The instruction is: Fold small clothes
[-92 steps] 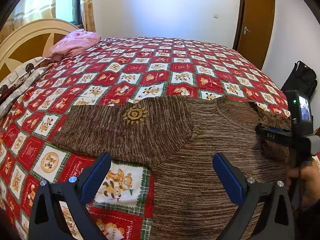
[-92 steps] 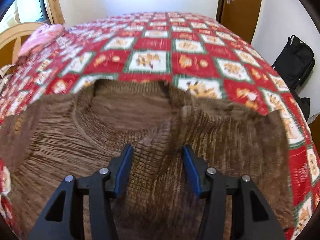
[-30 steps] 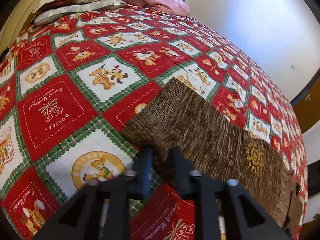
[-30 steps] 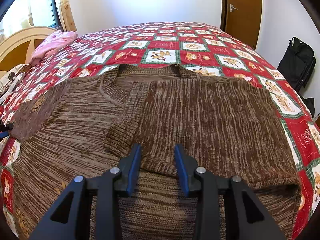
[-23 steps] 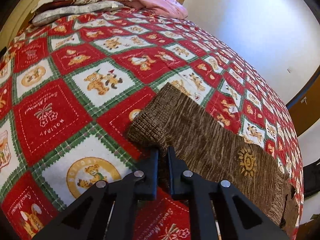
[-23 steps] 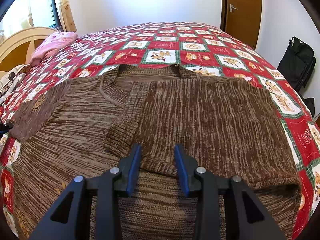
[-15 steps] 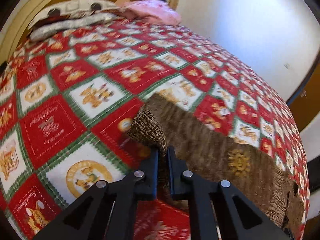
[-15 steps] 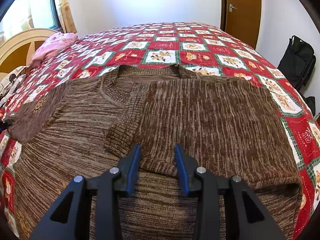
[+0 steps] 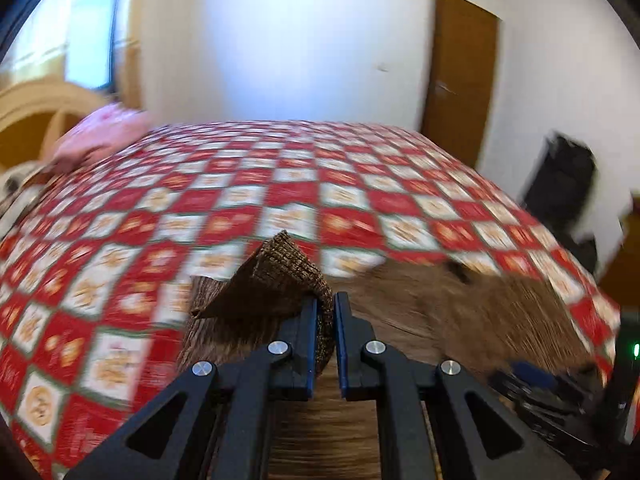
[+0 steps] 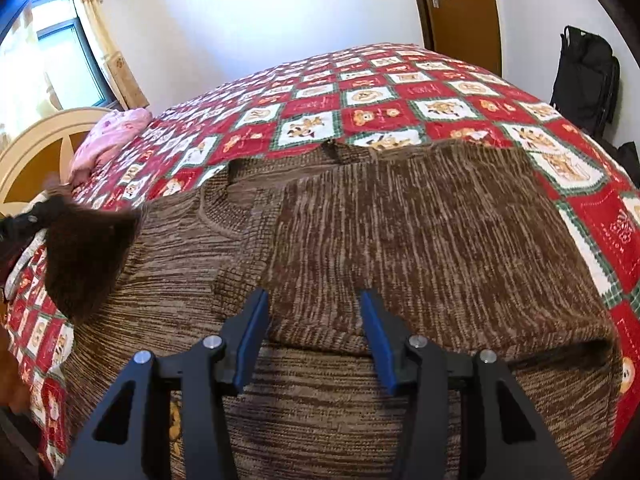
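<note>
Sweater (image 10: 400, 240), brown knit, spread flat on bed (image 10: 440, 92) under red, white and green patchwork quilt. Right sleeve already folded across chest, its ribbed cuff (image 10: 236, 280) lying just ahead-left of right gripper (image 10: 314, 336). Right gripper with blue pads apart, clamped on nothing, poised close above sweater body near folded sleeve's lower edge; contact with knit not clear. Left gripper (image 9: 326, 316) pressed together on left sleeve cuff (image 9: 280, 276), cuff lifted off quilt and standing up ahead of fingers (image 9: 308, 340), rest of sleeve trailing down to the sweater. Same raised sleeve (image 10: 84, 256) seen far left of right gripper, blurred. Pink pillow (image 10: 108, 140) and cream headboard (image 10: 36, 140) far ahead-left of right gripper; brown door (image 10: 460, 8) and black bag (image 10: 586, 76) ahead-right, beyond bed. No containers in sight.
</note>
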A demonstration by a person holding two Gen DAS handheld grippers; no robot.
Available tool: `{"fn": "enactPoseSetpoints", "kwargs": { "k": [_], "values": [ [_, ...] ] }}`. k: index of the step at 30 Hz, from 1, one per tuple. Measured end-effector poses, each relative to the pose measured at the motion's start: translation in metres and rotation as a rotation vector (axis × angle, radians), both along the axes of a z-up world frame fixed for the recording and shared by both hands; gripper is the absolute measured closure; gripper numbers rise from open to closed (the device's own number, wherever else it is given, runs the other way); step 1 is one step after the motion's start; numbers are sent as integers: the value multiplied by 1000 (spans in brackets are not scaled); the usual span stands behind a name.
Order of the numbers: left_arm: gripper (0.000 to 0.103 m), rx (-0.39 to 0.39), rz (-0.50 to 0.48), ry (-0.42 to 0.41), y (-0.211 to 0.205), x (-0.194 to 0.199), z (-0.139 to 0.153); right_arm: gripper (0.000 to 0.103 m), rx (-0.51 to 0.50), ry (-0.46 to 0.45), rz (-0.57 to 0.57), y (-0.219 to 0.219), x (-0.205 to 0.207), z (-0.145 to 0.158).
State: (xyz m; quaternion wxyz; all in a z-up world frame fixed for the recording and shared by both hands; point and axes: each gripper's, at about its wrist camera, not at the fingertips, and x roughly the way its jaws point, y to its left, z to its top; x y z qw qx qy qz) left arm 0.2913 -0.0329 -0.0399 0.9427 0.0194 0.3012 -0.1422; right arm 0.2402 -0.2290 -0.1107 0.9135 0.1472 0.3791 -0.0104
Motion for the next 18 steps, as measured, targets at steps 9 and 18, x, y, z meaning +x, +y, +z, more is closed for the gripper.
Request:
{"fn": "enactPoseSetpoints", "kwargs": {
  "k": [9,18],
  "values": [
    [90,57,-118,244,-34,-6,-47,41,-20,4,27,5,1,-2],
    [68,-59,-65,241,22,-47,-42,40,-27,10,32,7,2,0]
  ]
}}
